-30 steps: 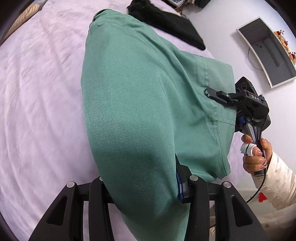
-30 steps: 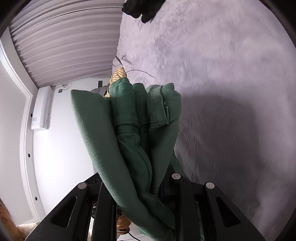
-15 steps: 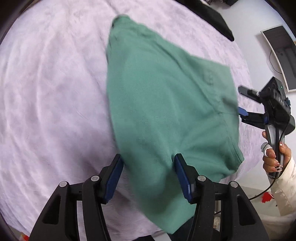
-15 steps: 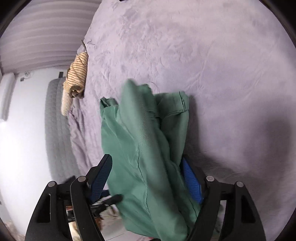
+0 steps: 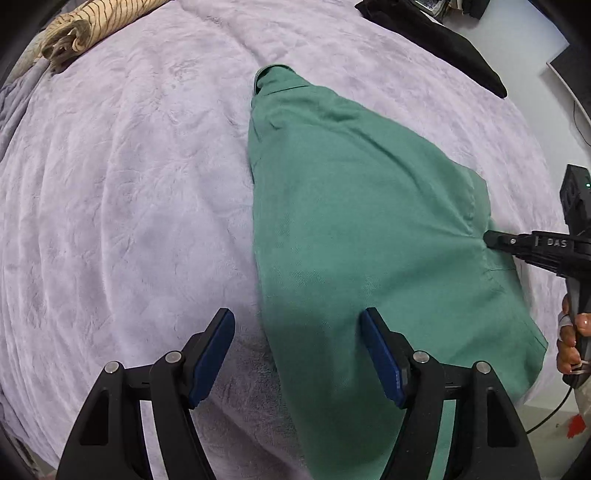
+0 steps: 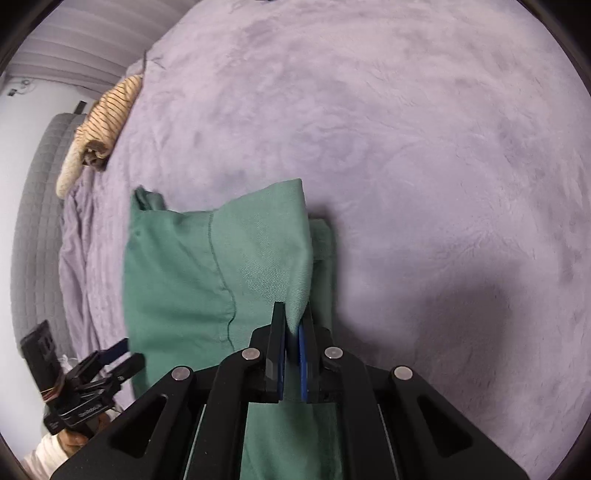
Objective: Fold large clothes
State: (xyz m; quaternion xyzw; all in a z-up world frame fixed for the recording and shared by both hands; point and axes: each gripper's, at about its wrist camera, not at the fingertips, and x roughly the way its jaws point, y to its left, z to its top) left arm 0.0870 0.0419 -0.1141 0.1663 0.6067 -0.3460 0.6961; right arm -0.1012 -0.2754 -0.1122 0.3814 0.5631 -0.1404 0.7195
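A large green garment (image 5: 362, 229) lies folded lengthwise on the lilac bed cover (image 5: 122, 206), its far end pointing away from me. My left gripper (image 5: 297, 328) is open above its near left edge, holding nothing. My right gripper (image 6: 293, 325) is shut on a fold of the green garment (image 6: 221, 266) at its near right edge. The right gripper also shows at the right of the left wrist view (image 5: 491, 238), pinching the cloth. The left gripper shows at the lower left of the right wrist view (image 6: 122, 354), jaws apart beside the garment.
A striped beige garment (image 5: 85, 26) lies rolled at the far left of the bed; it also shows in the right wrist view (image 6: 107, 110). A black garment (image 5: 443, 40) lies at the far right edge. A grey headboard (image 6: 37, 192) stands beyond the bed.
Both grippers held the garment lifted, then laid it on the bed. My left gripper opened and let go. My right gripper opened briefly, then closed on the edge.
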